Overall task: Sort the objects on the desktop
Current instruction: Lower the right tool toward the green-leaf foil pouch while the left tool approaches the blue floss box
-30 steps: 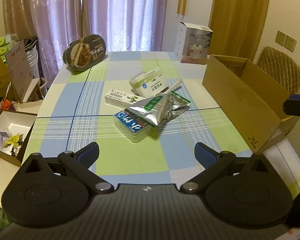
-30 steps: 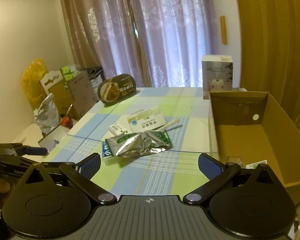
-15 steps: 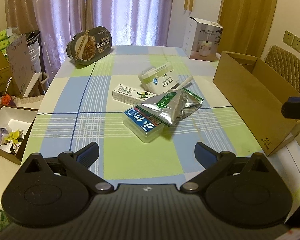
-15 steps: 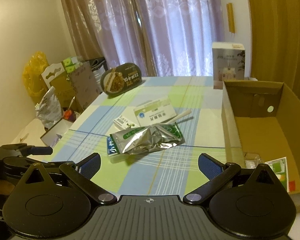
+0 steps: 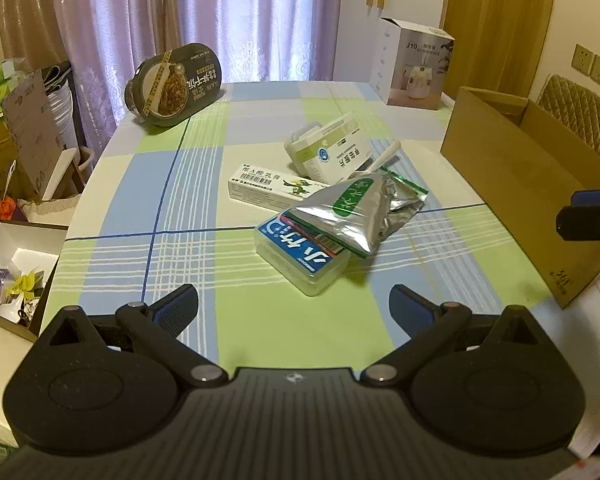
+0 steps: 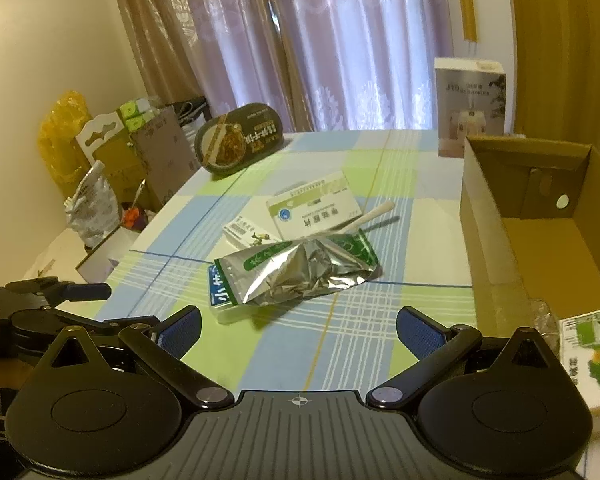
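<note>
Here the foil pouch lies in the middle of the counter, resting partly on the blue plastic case, so it must probably be lifted first. Behind them lie the long white carton, the green-white medicine box and a white stick, all close together. The left gripper and right gripper both hover with fingers spread, holding nothing. The cardboard box stands open at the right edge; the near counter gives free room for approach.
</note>
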